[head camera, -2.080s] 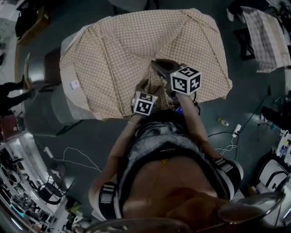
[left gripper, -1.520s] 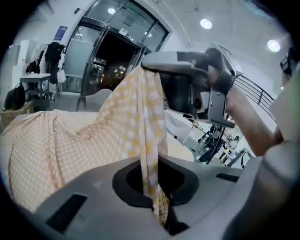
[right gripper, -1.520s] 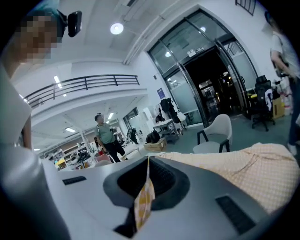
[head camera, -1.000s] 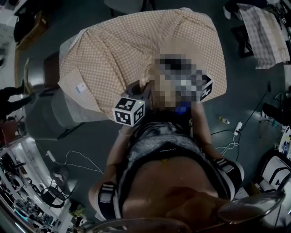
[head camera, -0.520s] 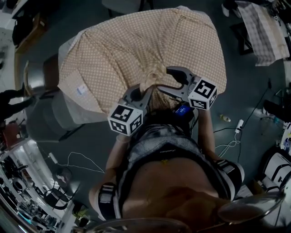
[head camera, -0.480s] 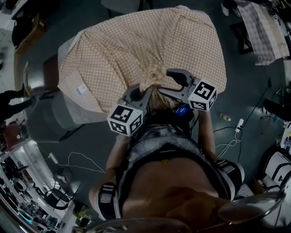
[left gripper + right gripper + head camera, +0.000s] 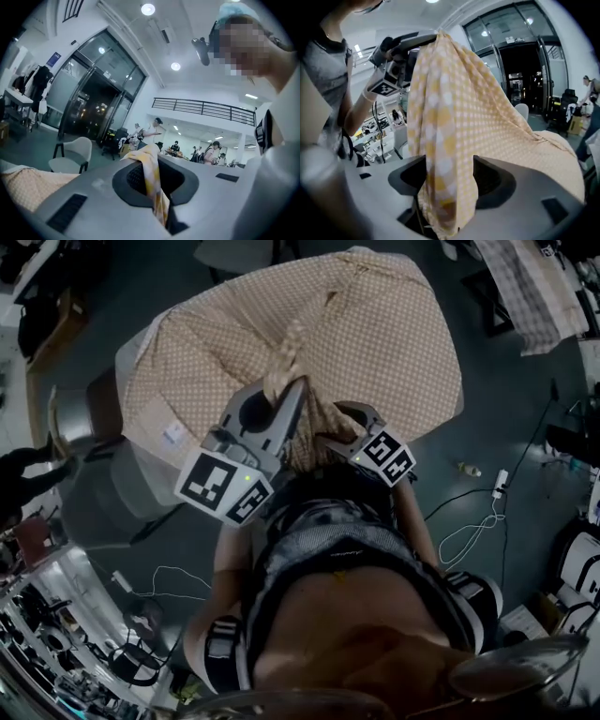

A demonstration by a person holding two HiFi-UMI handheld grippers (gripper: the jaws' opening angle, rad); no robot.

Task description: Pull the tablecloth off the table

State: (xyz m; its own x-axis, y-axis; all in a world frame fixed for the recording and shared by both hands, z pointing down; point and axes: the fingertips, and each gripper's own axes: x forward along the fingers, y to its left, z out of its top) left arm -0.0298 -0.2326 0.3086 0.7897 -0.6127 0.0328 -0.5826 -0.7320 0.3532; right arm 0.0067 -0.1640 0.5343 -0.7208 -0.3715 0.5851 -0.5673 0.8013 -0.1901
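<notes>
The orange checked tablecloth lies rumpled over the table, and one fold is drawn up into a peak. My left gripper is held high and level, shut on that fold, which pokes out between its closed jaws. My right gripper sits lower, just right of the left one. Its jaws have just been opening and now stand wide. The hanging cloth drapes loosely between them. In the right gripper view the left gripper shows at the top of the cloth peak.
A grey chair stands at the table's left and another chair beyond it. A second checked cloth hangs at the upper right. Cables and a small bottle lie on the floor. People stand far off.
The left gripper has risen, lifting the pinched fold into a tall peak. The right gripper's jaws have gone from shut to wide open, and it has dropped lower along the cloth.
</notes>
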